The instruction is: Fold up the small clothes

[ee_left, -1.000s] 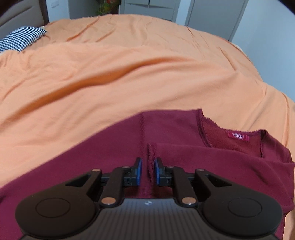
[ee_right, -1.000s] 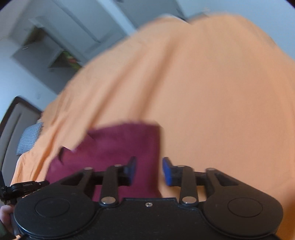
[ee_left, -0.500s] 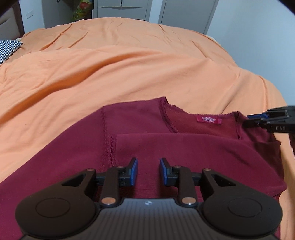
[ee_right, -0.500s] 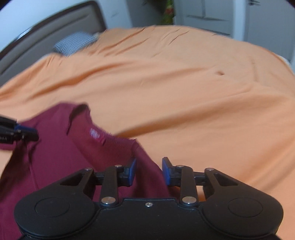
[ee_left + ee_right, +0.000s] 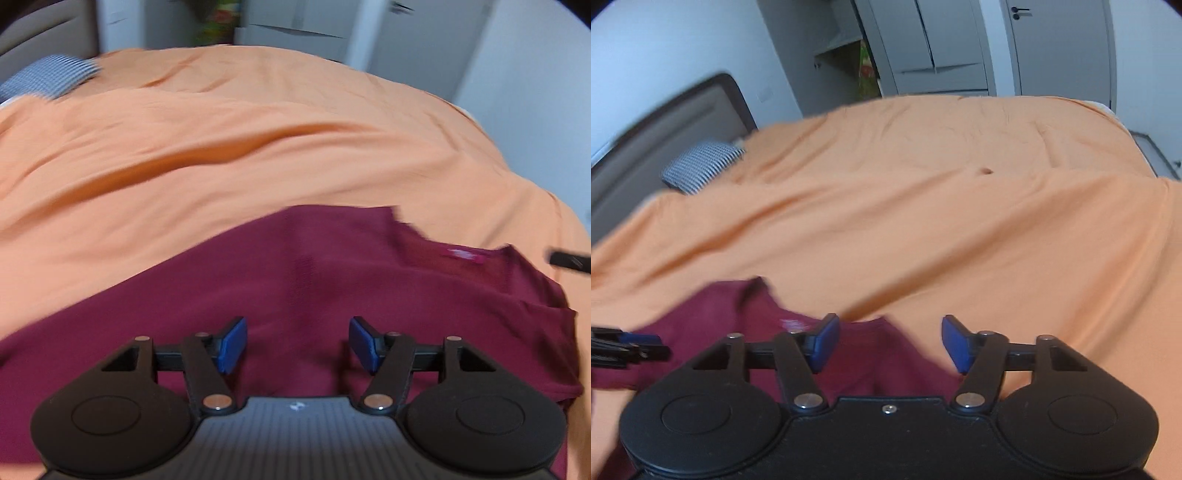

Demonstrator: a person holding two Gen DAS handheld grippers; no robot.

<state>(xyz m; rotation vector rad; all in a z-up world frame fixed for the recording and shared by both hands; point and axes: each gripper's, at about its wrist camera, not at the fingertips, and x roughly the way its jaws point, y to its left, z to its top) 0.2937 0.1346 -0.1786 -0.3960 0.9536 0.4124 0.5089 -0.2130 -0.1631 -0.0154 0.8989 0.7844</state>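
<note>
Jaws opening over maroon shirt (image 5: 332, 288); neckline rightward

Nothing really readable here. The maroon top (image 5: 332, 288) has a small red neck label (image 5: 466, 254) inside its collar with pale lettering, but it's way too blurred to make out. The left gripper's body has a tiny white logo mark (image 5: 296, 405), no letters I can read.
</note>
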